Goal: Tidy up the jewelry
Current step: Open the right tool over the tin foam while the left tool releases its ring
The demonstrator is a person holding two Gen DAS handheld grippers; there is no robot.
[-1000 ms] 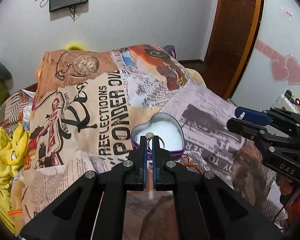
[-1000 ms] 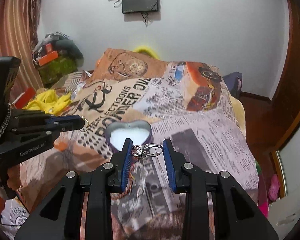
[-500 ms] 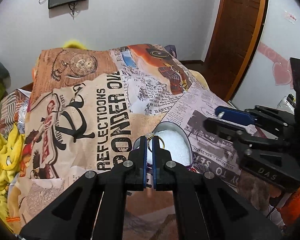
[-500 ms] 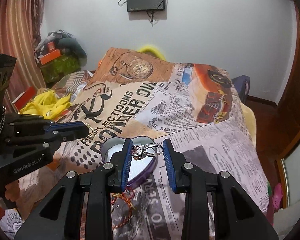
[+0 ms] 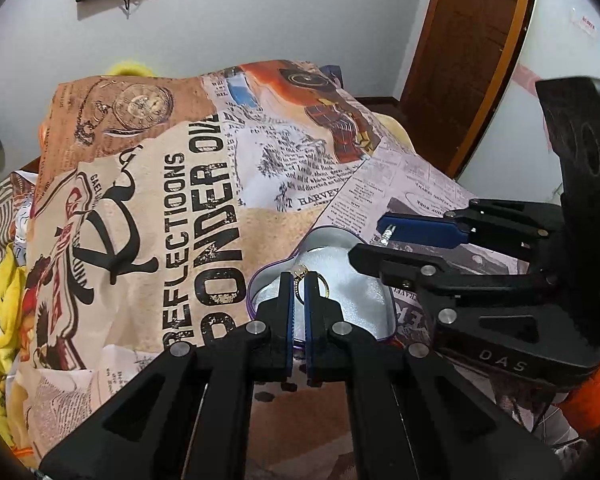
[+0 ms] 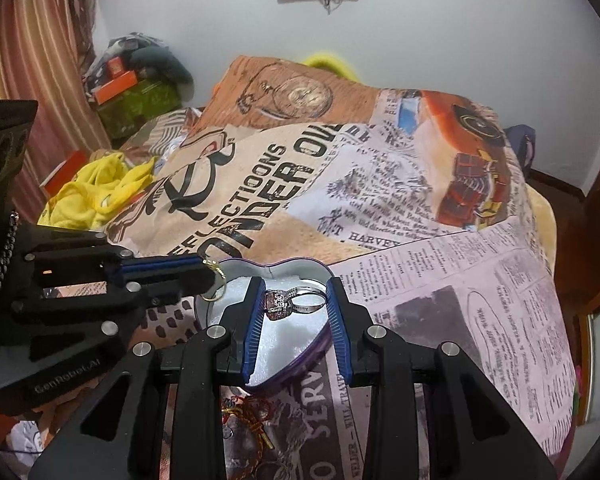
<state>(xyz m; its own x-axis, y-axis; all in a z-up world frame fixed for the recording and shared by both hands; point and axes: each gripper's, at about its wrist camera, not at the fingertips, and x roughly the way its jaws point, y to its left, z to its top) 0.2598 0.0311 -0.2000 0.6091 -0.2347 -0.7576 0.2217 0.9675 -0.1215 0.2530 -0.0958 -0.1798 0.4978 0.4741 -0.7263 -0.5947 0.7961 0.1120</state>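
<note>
Left tool (image 5: 299,280) pinches a thin gold ring (image 5: 314,280); right tool (image 6: 294,300) clamps a stone-set silver ring (image 6: 290,301), both above the heart-shaped purple tin (image 6: 300,364).

Bed: we see a purple heart-shaped tin with white lining (image 6: 296,364) on the newspaper-print bedspread (image 6: 440,280).
Above tin: our left gripper (image 6: 204,270) carries the thin gold ring (image 6: 219,286); our right gripper (image 6: 294,304), beside it, carries the silver ring with a stone cluster (image 6: 290,301).
Before tin: red-and-gold cord bracelet (image 6: 248,414).
Left: crumpled yellow cloth (image 6: 96,192).
</note>
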